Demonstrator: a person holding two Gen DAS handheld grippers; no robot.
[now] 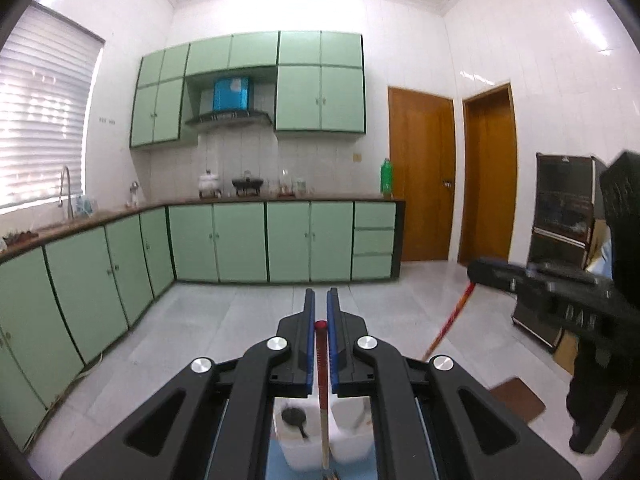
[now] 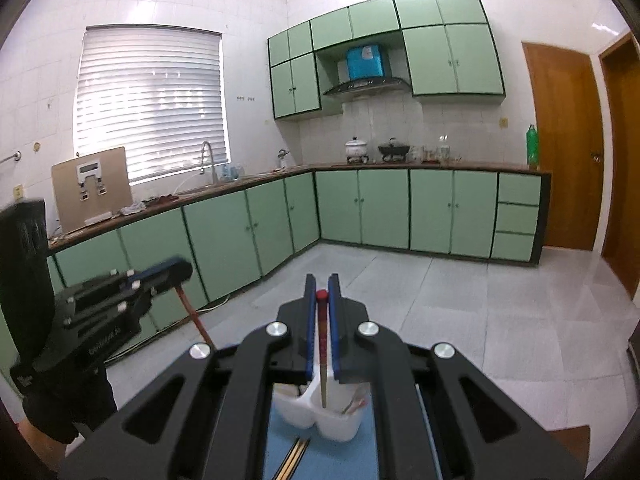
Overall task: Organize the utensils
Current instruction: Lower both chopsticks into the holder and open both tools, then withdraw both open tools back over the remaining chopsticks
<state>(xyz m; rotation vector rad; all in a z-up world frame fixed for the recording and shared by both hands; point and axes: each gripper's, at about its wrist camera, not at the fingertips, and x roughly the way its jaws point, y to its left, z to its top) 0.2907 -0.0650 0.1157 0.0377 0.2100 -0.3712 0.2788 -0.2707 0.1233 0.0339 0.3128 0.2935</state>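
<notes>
Chopsticks: your left tool [image 1: 321,300] clamps one [image 1: 321,356], your right tool [image 2: 321,286] another [image 2: 321,328], both above the white holder [image 2: 320,420]. More (beside it) lie on the blue mat [image 2: 280,432], unsorted.

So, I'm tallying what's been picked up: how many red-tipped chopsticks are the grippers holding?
2. One chopstick is clamped in the left gripper; the other chopstick is in the right gripper. More lie on the blue mat below, partly hidden.
</notes>
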